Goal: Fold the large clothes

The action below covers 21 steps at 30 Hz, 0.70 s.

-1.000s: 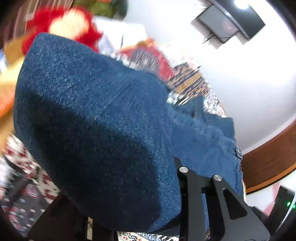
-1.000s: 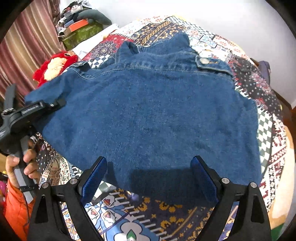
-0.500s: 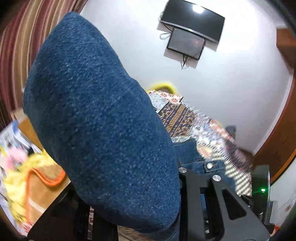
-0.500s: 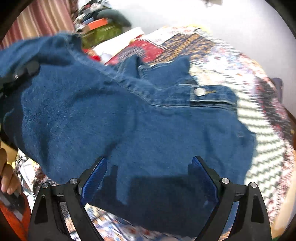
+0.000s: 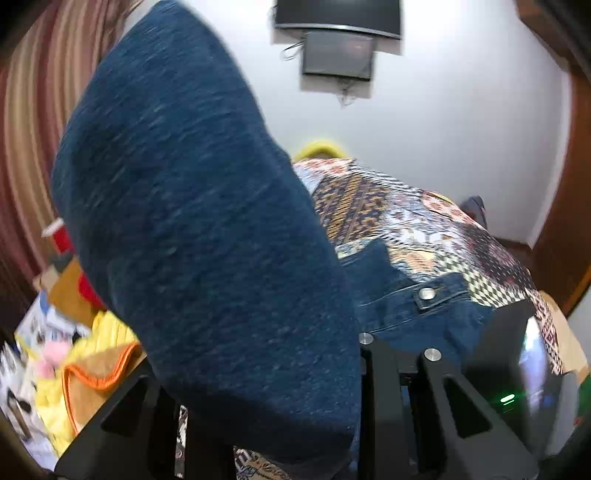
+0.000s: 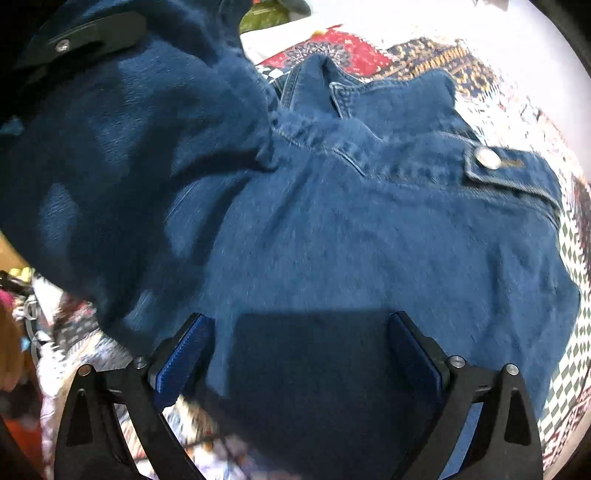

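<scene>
A large blue denim jacket (image 6: 369,229) lies on a patterned bedspread (image 6: 569,332). My left gripper (image 5: 354,369) is shut on the jacket's left side (image 5: 207,240) and holds it lifted high, so the fabric fills the left wrist view. The left gripper also shows at the top left of the right wrist view (image 6: 92,33), with the raised fold (image 6: 129,147) hanging under it. My right gripper (image 6: 301,354) is open, its blue pads either side of the jacket's near hem. The collar (image 6: 325,81) and a metal button (image 6: 487,157) face up.
The bed (image 5: 424,221) runs to a white wall with a mounted screen (image 5: 338,55). Striped curtains (image 5: 29,129) hang on the left. Yellow and orange cloths (image 5: 92,362) and clutter lie at the left side. A wooden door frame (image 5: 569,221) stands on the right.
My left gripper has lifted the jacket's left side off the bed and swung it up and over toward the middle. My right gripper has stayed open at the near hem.
</scene>
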Motion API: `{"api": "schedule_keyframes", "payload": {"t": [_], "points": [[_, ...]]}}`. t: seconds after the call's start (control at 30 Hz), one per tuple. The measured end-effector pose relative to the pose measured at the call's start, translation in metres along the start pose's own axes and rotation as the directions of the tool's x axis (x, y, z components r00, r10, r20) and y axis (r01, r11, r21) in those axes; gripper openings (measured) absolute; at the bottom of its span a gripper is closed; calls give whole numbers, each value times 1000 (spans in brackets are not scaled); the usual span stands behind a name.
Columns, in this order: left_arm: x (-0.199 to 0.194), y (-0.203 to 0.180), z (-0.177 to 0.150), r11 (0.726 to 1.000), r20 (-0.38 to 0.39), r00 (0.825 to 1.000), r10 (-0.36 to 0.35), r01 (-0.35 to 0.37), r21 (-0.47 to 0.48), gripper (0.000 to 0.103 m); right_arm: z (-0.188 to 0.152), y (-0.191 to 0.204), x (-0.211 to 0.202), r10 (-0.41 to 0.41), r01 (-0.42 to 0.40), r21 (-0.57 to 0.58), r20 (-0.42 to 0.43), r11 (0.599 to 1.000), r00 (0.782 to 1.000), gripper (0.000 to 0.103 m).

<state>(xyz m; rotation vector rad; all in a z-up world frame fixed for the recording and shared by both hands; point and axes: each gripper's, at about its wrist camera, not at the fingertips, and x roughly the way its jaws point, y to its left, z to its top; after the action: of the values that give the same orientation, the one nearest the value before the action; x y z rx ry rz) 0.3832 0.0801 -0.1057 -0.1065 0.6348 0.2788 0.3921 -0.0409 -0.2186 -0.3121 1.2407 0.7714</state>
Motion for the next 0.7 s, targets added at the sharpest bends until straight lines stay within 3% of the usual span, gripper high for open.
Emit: {"api": "schedule_keyframes", "payload": {"t": [0.2, 0.37, 0.53, 0.6, 0.7], "points": [[-12, -59, 7, 986, 28, 995, -101, 96, 134, 27, -42, -68, -76, -51, 28, 179, 128, 983, 990, 97], [-13, -119, -2, 944, 6, 985, -171, 162, 286, 27, -89, -140, -136, -142, 60, 407, 176, 911, 974, 97], [-2, -174, -47, 834, -107, 977, -186, 215, 508, 27, -136, -174, -171, -204, 84, 522, 176, 849, 963, 97], [-1, -183, -73, 778, -166, 972, -168, 234, 582, 27, -147, -177, -177, -215, 89, 535, 177, 840, 960, 97], [-5, -188, -106, 704, -187, 975, -121, 217, 676, 31, -165, -174, -186, -212, 80, 546, 184, 834, 960, 97]]}}
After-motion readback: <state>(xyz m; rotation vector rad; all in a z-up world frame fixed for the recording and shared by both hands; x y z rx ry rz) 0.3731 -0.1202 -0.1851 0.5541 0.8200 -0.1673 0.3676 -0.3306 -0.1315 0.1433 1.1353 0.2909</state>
